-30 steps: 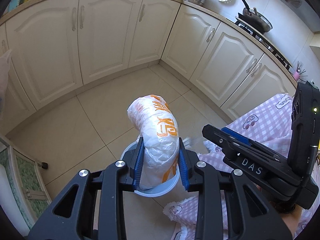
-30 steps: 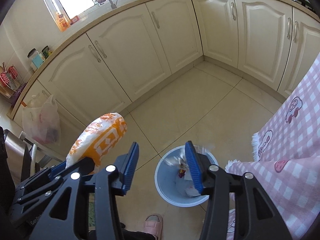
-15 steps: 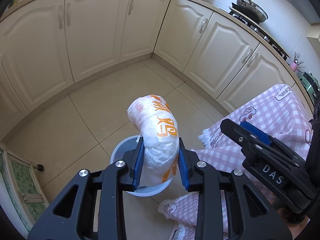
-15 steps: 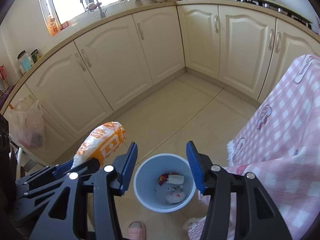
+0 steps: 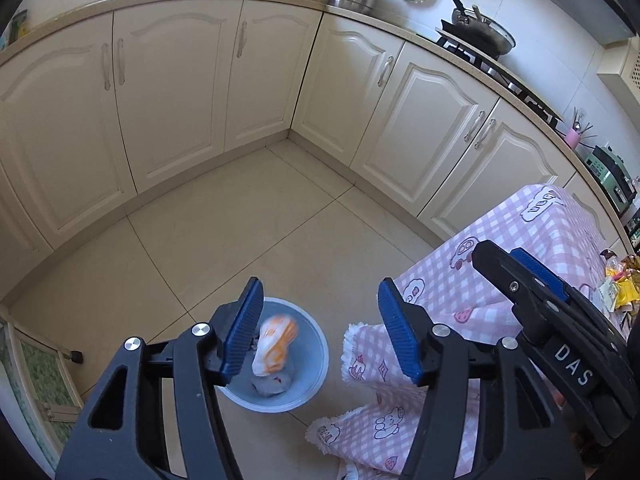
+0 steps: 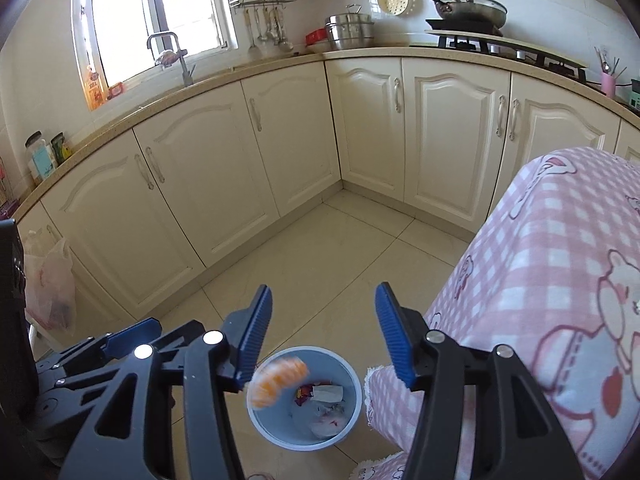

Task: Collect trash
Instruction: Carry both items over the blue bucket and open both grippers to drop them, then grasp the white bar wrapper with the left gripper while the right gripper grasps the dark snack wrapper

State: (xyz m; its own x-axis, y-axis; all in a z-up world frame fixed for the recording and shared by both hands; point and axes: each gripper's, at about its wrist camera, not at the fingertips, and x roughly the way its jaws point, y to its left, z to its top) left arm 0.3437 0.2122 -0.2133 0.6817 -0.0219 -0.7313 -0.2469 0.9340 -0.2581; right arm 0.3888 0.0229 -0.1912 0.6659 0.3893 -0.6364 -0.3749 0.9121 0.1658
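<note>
Between the spread, still-widening fingers of the left gripper (image 5: 320,328) nothing is held: the white-and-orange plastic bag (image 5: 275,344) hangs blurred over the bin's mouth. It looks light, soft and crinkly, best pinched at its bunched middle. Beyond, the right gripper (image 6: 324,336) is easing open, empty, above the pale blue bin (image 6: 352,380).

Left hand-held gripper (image 5: 320,330) opening — bag (image 5: 275,345) now dropping into bin (image 5: 316,364).
</note>
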